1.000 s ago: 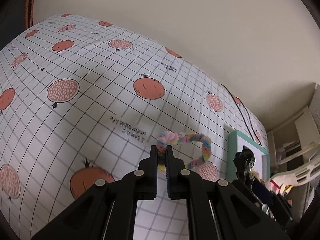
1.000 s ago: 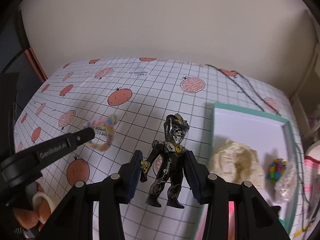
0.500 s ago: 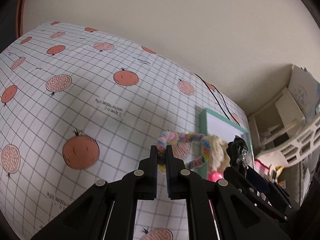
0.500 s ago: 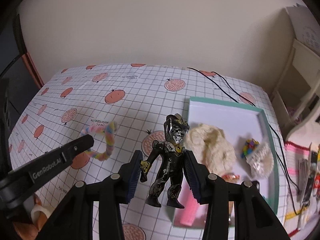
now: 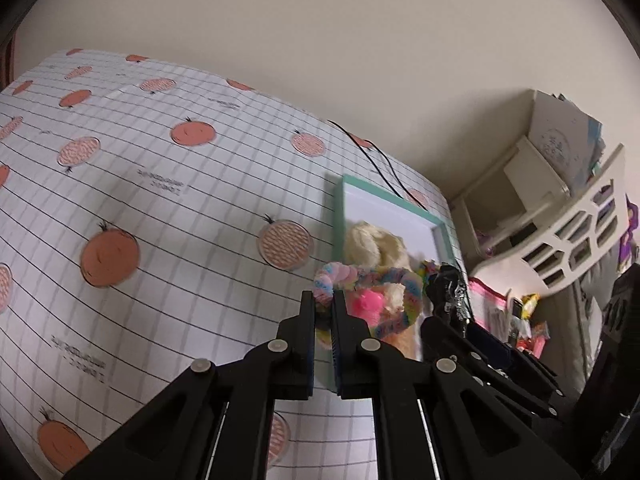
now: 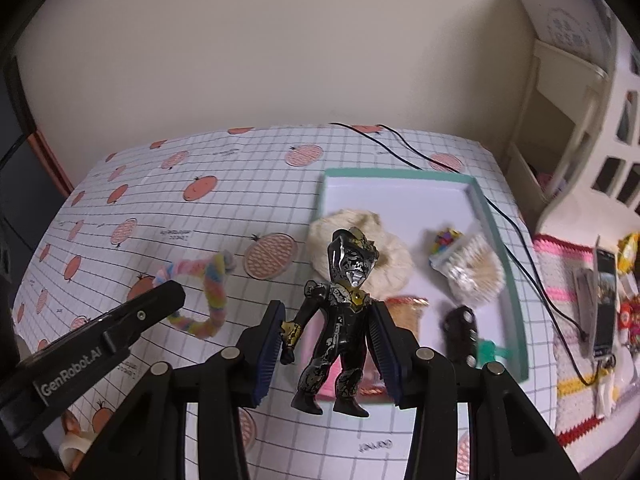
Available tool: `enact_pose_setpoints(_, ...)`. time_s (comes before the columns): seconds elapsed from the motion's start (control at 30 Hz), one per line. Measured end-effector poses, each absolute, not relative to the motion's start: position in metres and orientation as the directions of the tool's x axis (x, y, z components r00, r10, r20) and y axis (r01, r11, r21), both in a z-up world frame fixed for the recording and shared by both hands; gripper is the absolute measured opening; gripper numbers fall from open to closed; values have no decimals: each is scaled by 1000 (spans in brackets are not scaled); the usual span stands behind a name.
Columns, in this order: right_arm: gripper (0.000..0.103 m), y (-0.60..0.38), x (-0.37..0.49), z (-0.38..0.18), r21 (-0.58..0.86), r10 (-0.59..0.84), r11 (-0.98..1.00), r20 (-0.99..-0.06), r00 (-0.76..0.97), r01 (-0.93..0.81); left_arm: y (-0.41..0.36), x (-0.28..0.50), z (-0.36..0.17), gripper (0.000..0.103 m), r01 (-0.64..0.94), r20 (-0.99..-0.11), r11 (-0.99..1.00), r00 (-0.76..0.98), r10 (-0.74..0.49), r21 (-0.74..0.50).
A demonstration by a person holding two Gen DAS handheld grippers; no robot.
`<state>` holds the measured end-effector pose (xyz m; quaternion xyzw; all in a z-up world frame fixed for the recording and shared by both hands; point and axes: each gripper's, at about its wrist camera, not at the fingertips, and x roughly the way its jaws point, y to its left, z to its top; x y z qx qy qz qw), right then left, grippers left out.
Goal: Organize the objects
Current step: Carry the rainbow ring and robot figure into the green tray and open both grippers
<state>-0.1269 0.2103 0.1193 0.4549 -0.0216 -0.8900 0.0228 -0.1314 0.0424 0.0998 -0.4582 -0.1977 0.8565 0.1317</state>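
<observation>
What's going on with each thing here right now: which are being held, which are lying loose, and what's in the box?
Left gripper: shut on the fuzzy ring.
Fuzzy ring: held up above the tablecloth.
Right gripper: shut on the toy figure.
Toy figure: upright, held at the waist.
Teal box: open, no lid on.
Cream fluffy thing: lying inside the box.
Black cable: trailing loose across the tablecloth.

— What's in the left gripper (image 5: 323,312)?

— A pastel pipe-cleaner loop (image 5: 372,280), pinched between its closed black fingers, held above the near edge of a teal-rimmed tray (image 5: 337,216).

— And around it?

— A fluffy cream item (image 5: 374,246) and something pink (image 5: 366,306) lie in the tray. A dark figurine (image 5: 448,292) shows just right, over the pomegranate-print gridded surface (image 5: 160,208).
</observation>
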Motion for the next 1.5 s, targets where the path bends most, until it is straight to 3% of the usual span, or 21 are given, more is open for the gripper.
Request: enact_pose_setpoints(1.5, 47, 345, -124, 84, 90, 48, -970, -838, -543, -225, 136, -129, 65, 7, -149, -780, -892, -438, 447, -428)
